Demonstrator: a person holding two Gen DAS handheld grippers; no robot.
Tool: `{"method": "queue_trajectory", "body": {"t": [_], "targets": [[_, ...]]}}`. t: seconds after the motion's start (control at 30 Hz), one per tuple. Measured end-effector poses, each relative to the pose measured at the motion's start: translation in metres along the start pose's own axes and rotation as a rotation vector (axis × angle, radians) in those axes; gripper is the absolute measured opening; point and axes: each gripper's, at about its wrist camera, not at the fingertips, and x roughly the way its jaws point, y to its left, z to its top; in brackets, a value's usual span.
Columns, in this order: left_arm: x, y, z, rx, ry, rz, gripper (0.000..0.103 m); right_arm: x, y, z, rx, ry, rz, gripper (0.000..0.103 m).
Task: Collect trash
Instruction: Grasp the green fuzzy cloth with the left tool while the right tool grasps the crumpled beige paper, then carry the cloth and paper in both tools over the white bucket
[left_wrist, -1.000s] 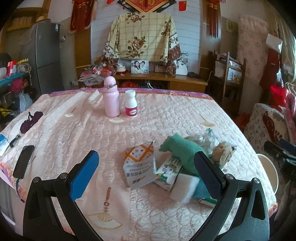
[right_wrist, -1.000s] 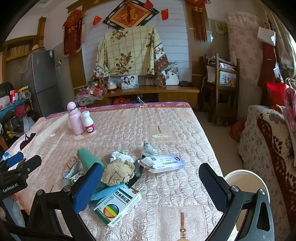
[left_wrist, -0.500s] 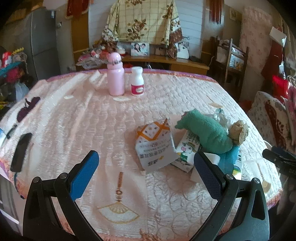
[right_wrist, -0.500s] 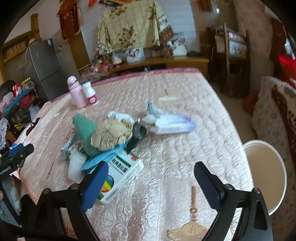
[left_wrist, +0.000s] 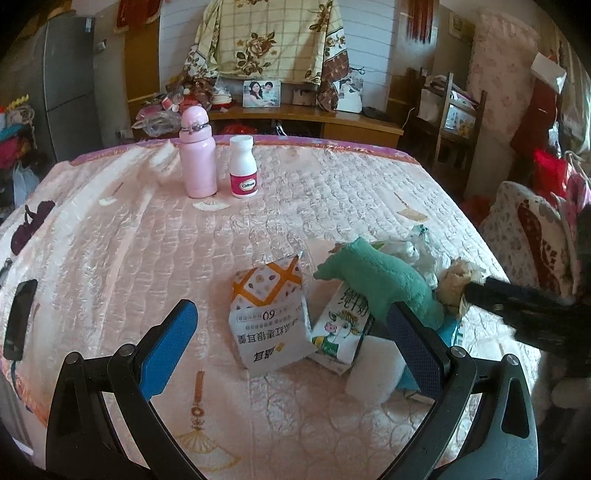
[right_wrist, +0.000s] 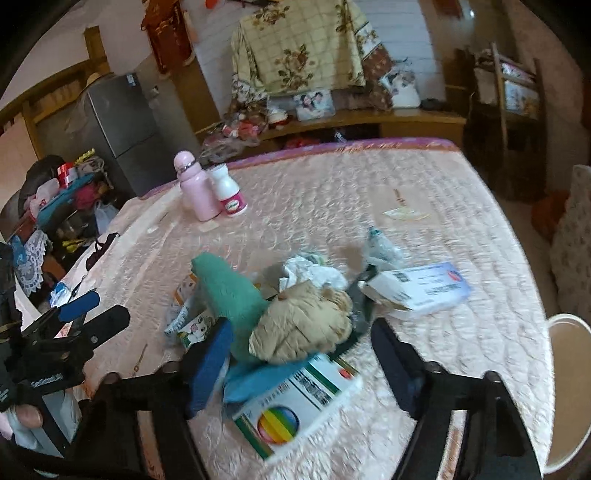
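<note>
on the pink quilted surface (left_wrist: 110, 258) a heap of trash lies near the front right edge. the left gripper (left_wrist: 291, 341) hangs above it with its blue-padded fingers (left_wrist: 166, 347) spread wide and nothing between them; the white and orange patterned packet (left_wrist: 271, 314) lies in the gap, with the small milk carton printed with a cartoon cow (left_wrist: 341, 325) just beside it and a white foam block (left_wrist: 375, 365) by the right finger.

the right gripper (right_wrist: 299, 360) is also spread open, its fingers (right_wrist: 210, 358) on either side of the crumpled beige cloth wad (right_wrist: 301, 325), which they do not clearly touch. that wad rests on the green fuzzy cloth (right_wrist: 229, 291).

only the right wrist view shows the white box with a rainbow circle (right_wrist: 295, 410) under the heap, the long white and blue carton (right_wrist: 417, 288) to the right of it, and the white round bin (right_wrist: 569, 384) beyond the surface's edge. only the left wrist view shows the black phone (left_wrist: 18, 325) at the left edge.

both views show the pink bottle (left_wrist: 197, 155) and the white pill bottle with a pink label (left_wrist: 242, 166) standing side by side at the far end, well apart from the trash.
</note>
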Motion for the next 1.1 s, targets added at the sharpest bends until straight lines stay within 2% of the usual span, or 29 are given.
{"method": "queue_trajectory", "body": {"t": [0.07,0.17,0.33,0.4,0.47,0.6,0.73,0.77,0.87,1.1], "targets": [[0.003,0.0,0.003,-0.01,0.007,-0.006,0.102,0.015,-0.006,0.002,0.022,0.043,0.029,0.042],[0.008,-0.003,0.007,-0.015,0.012,-0.022,0.102,0.021,-0.015,-0.001,0.056,0.059,0.055,0.036],[0.027,-0.021,0.016,-0.025,0.053,-0.076,0.102,-0.005,-0.02,-0.008,0.03,-0.002,0.047,0.034],[0.036,-0.033,0.018,-0.021,0.07,-0.085,0.098,-0.015,-0.026,-0.01,0.041,-0.021,0.045,0.034],[0.049,-0.045,0.021,-0.018,0.103,-0.091,0.084,-0.024,-0.033,-0.01,0.065,-0.032,0.059,0.034],[0.073,-0.061,0.023,-0.061,0.184,-0.137,0.071,-0.036,-0.041,-0.011,0.064,-0.047,0.054,0.034],[0.085,-0.074,0.022,-0.068,0.203,-0.153,0.049,-0.042,-0.047,-0.014,0.07,-0.048,0.058,0.034],[0.084,-0.075,0.022,-0.066,0.2,-0.152,0.042,-0.042,-0.05,-0.014,0.072,-0.05,0.058,0.034],[0.075,-0.077,0.026,-0.049,0.193,-0.166,0.031,-0.047,-0.053,-0.017,0.071,-0.054,0.058,0.034],[0.028,-0.085,0.043,-0.004,0.14,-0.209,0.028,-0.065,-0.06,-0.024,0.062,-0.074,0.027,0.034]]}}
